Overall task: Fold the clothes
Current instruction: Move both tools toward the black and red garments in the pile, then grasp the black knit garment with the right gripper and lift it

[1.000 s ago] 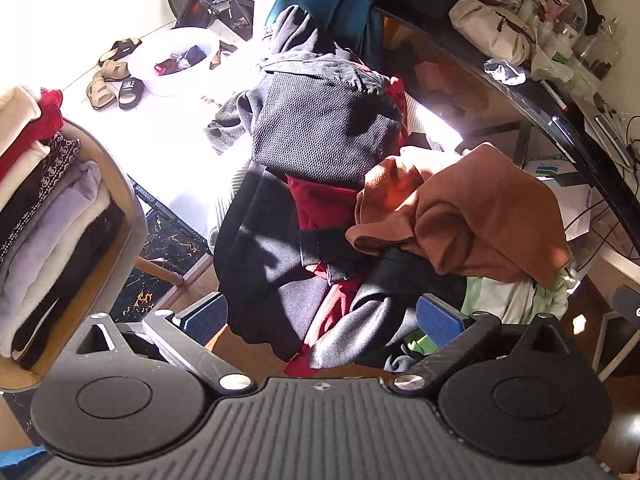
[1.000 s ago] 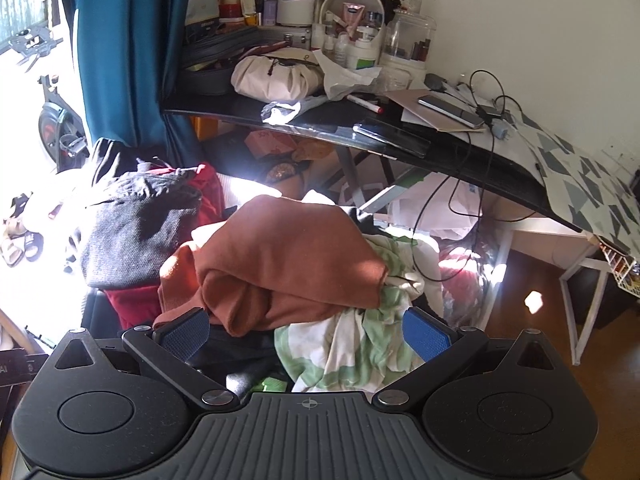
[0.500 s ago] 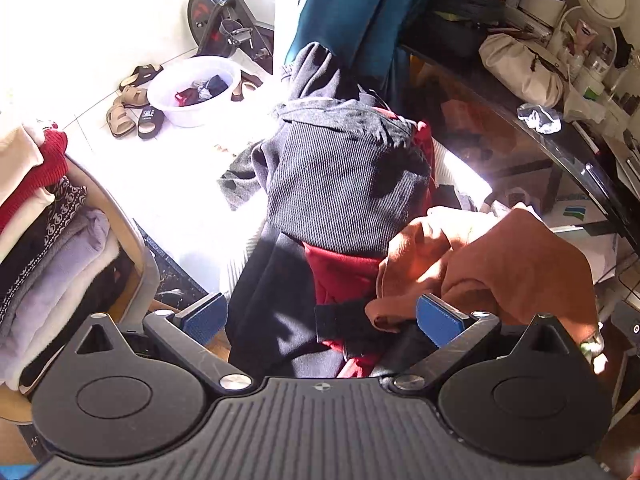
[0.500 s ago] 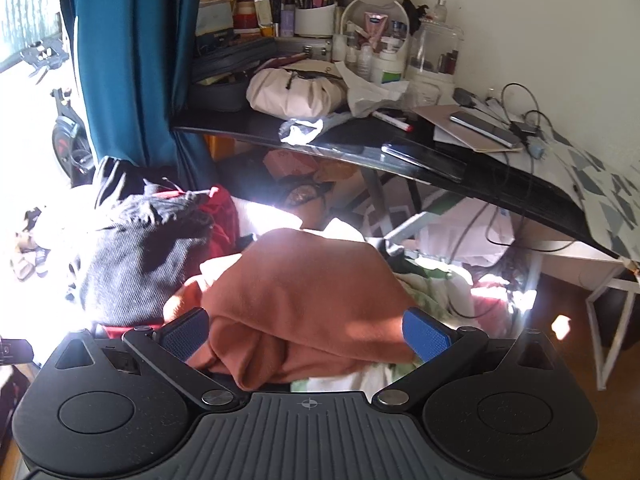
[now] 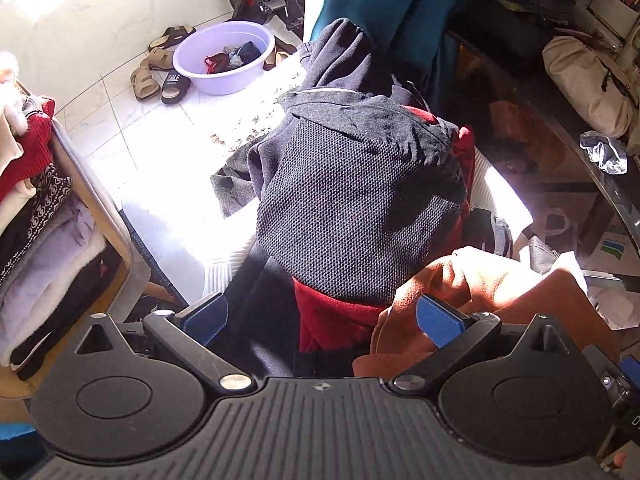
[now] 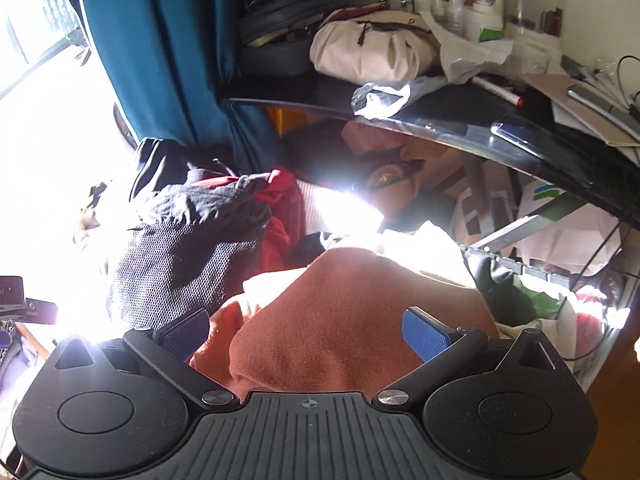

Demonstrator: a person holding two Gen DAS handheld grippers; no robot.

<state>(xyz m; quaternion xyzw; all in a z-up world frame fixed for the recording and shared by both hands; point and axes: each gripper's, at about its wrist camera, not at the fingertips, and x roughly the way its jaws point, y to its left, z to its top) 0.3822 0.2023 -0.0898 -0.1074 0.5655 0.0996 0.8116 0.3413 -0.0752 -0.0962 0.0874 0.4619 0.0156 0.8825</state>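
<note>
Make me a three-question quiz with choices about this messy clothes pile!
1. Where is the basin?
A. on the tiled floor by the sandals
B. on the desk
C. on the pile

2. What colour is the garment between the right gripper jaws?
A. green
B. rust orange
C. white

3. How do the left gripper jaws stand?
A. clamped shut
B. hidden
C. spread apart

Answers: 1 A, it sits on tiles beside the sandals. 2 B, orange cloth fills that gap. 3 C, the blue pads are far apart.

Lilac basin (image 5: 224, 56) beside sandals (image 5: 160, 68); cream bag (image 6: 372, 50) on black desk (image 6: 460, 116).
</note>
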